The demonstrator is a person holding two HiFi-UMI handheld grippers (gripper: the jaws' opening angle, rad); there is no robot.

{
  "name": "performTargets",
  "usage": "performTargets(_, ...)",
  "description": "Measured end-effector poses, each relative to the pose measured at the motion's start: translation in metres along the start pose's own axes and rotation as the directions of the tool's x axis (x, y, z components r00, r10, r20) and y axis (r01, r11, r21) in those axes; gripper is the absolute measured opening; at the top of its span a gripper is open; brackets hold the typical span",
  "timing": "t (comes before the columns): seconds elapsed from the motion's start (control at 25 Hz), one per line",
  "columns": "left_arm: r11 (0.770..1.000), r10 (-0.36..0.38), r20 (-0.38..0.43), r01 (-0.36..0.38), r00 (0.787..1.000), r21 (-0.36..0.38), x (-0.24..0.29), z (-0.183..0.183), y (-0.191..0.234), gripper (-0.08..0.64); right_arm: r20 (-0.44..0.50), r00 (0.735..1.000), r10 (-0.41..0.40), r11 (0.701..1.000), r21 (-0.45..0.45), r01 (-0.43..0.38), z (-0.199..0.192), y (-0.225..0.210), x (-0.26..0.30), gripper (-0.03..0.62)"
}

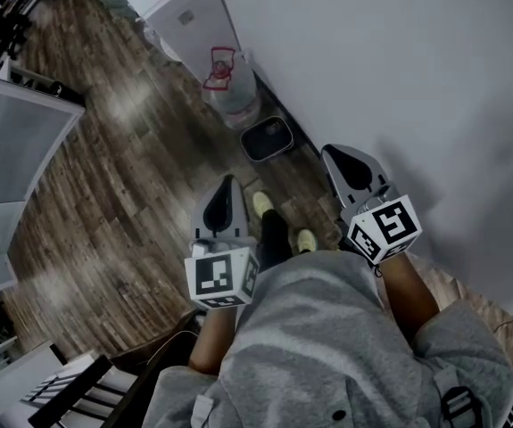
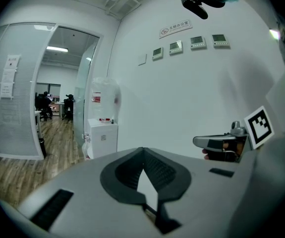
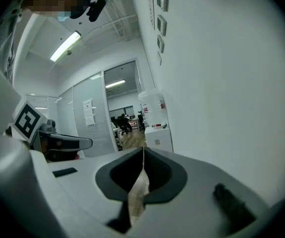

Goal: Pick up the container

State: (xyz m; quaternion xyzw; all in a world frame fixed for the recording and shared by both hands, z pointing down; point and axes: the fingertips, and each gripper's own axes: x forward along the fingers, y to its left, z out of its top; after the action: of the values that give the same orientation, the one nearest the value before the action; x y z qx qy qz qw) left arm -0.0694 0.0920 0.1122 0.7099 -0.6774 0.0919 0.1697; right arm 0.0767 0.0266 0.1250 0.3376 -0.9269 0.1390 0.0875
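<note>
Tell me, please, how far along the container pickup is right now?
Done: nothing yet. In hand: nothing; the left gripper and right gripper both have their fingers shut and empty, held in the air above the wooden floor. Left: everything. A dark bin by the wall, possibly the container, sits untouched; it must be approached, gripped and lifted.

Dark wood-plank floor (image 1: 113,159) meets a plain white wall (image 1: 399,69) at two o'clock. A white cabinet (image 1: 194,20) stands at twelve o'clock, and a frosted glass partition (image 1: 11,145) at nine.
</note>
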Motion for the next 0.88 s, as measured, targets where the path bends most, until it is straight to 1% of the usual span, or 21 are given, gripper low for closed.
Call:
performTargets(0.28, 1.000, -0.023, -0.021, 0.023, 1.000, 0.000, 0.033, 0.008, 0.038, 0.012, -0.023, 0.999, -0.025, 1.000, -0.004, 0.025, 0.005, -0.003, 0.047, 0.026)
performTargets(0.44, 0.999, -0.032, -0.024, 0.032, 0.999, -0.015, 0.047, 0.011, 0.059, 0.014, -0.045, 0.998, -0.040, 0.999, -0.010, 0.040, 0.004, 0.000, 0.069, 0.026)
performTargets(0.68, 0.998, -0.053, -0.035, 0.052, 0.998, -0.041, 0.065, 0.012, 0.094, 0.012, -0.069, 0.996, -0.061, 0.998, -0.035, 0.059, 0.008, 0.004, 0.105, 0.026)
performTargets(0.88, 0.996, -0.069, -0.053, 0.066, 0.996, -0.059, 0.086, 0.004, 0.119, 0.014, -0.094, 0.992, -0.079, 0.995, -0.070, 0.073, 0.010, 0.003, 0.133, 0.026)
